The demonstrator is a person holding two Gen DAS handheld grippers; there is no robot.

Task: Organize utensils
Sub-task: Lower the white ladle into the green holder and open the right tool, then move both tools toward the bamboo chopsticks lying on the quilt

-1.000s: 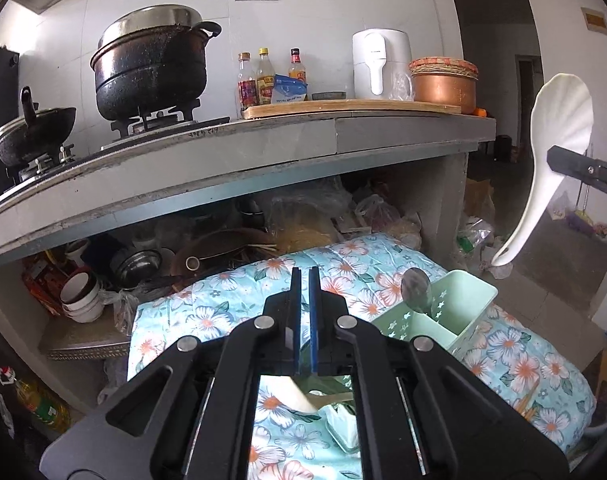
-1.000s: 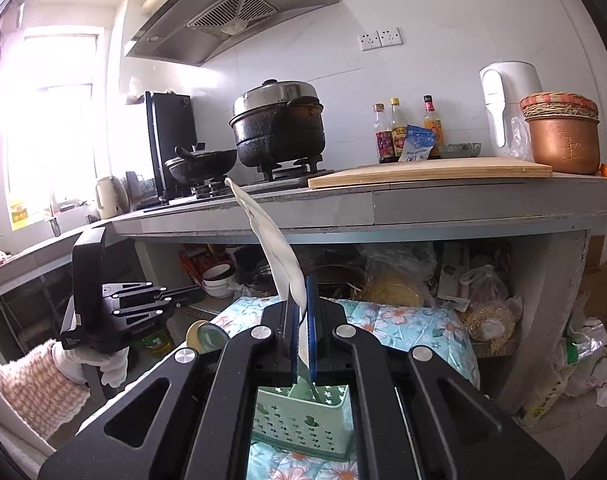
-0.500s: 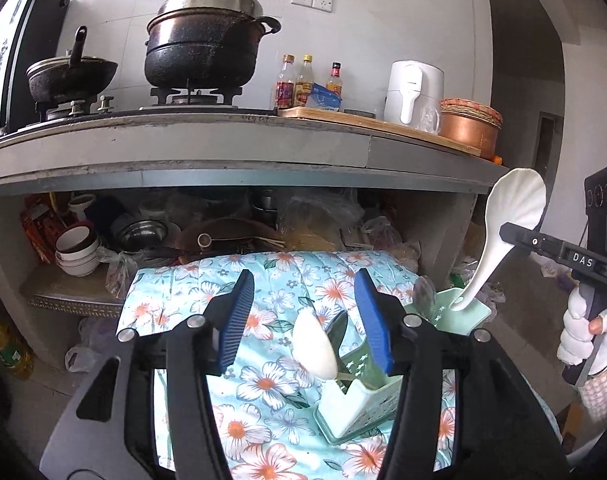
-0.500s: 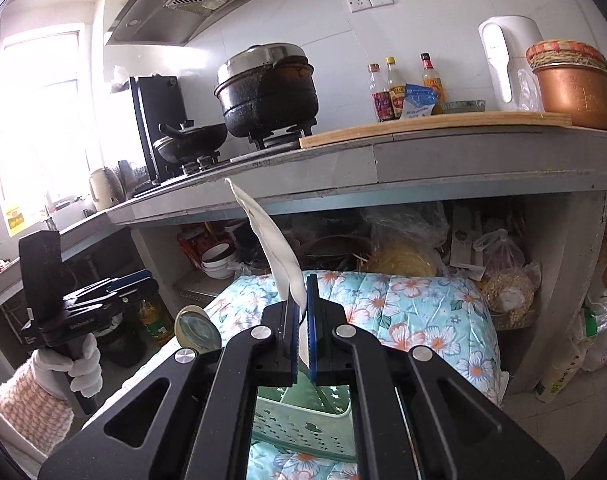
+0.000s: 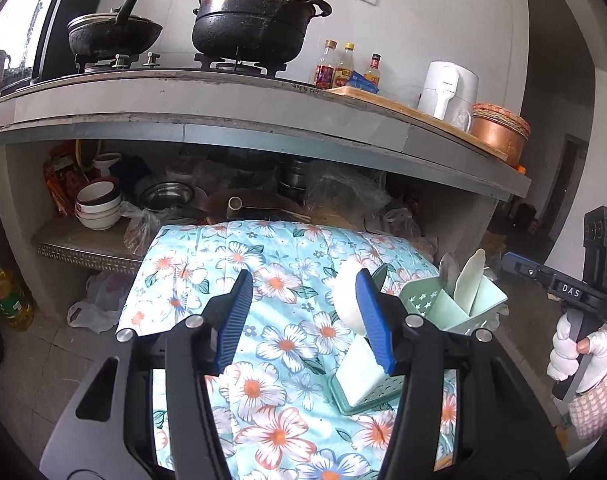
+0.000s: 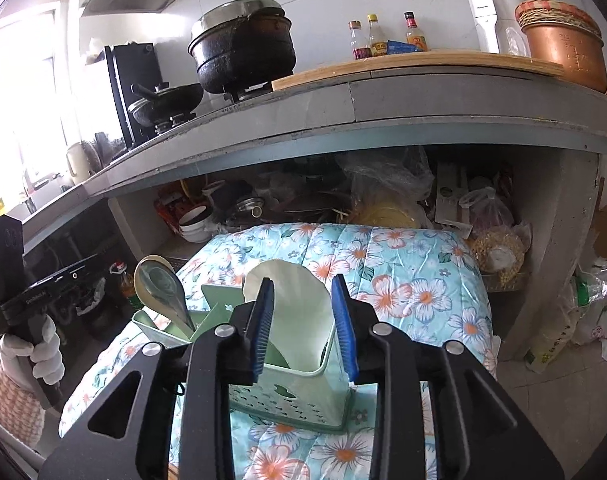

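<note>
A pale green utensil caddy (image 6: 303, 392) (image 5: 455, 308) stands on a floral-clothed surface (image 5: 263, 264). A white rice paddle (image 6: 299, 320) stands in its near compartment, between the blue pads of my right gripper (image 6: 303, 316). Those jaws are opening and do not press on it. In the left wrist view the paddle (image 5: 469, 280) shows edge-on beside a metal spoon (image 5: 449, 268). My left gripper (image 5: 303, 312) is open with nothing between its pads; a white spoon (image 5: 349, 300) (image 6: 159, 280) stands in the caddy just behind its right pad.
A concrete counter (image 5: 263, 108) overhangs the cloth, carrying a black pot (image 5: 255, 20), a wok (image 5: 111, 32), bottles and a kettle. Bowls and bags crowd the shelf under it. A gloved hand (image 5: 575, 352) holds the right gripper (image 5: 515, 262) at the caddy's right.
The right gripper sank with the paddle pinched edge-on, set it into the caddy and opened. The left gripper went from shut to open, rolled level and shifted left of the white spoon.
</note>
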